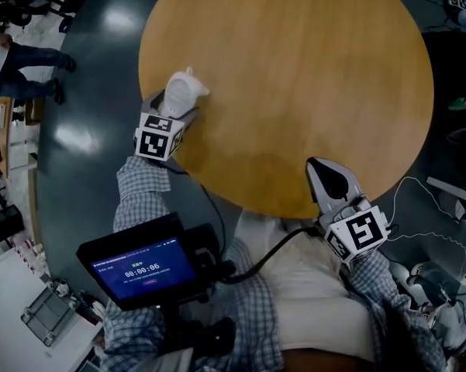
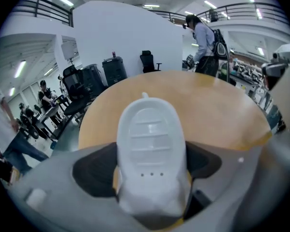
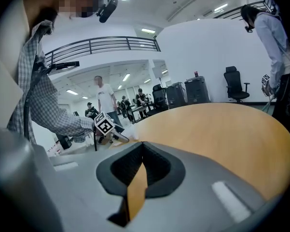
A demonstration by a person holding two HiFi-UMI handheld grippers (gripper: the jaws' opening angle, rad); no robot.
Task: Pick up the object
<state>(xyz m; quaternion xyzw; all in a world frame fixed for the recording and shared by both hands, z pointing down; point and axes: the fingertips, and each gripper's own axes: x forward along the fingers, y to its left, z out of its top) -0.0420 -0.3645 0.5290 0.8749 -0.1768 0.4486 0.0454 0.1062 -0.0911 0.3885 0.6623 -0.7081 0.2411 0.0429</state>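
White obj (image 1: pixel 184 91) is set at table's (image 1: pixel 310 68) left edge, btwn L gripper's (image 1: pixel 180 108) wide-open jaws, long axis along them; no squeeze seen. R gripper (image 1: pixel 323 175), jaws closed and empty, is held at near edge, well apart.

A white moulded plastic object (image 1: pixel 184 91) lies at the left edge of the round wooden tabletop (image 1: pixel 295 68), between the left tool's (image 1: pixel 173 115) jaws. The right tool (image 1: pixel 326 178) is over the near edge.
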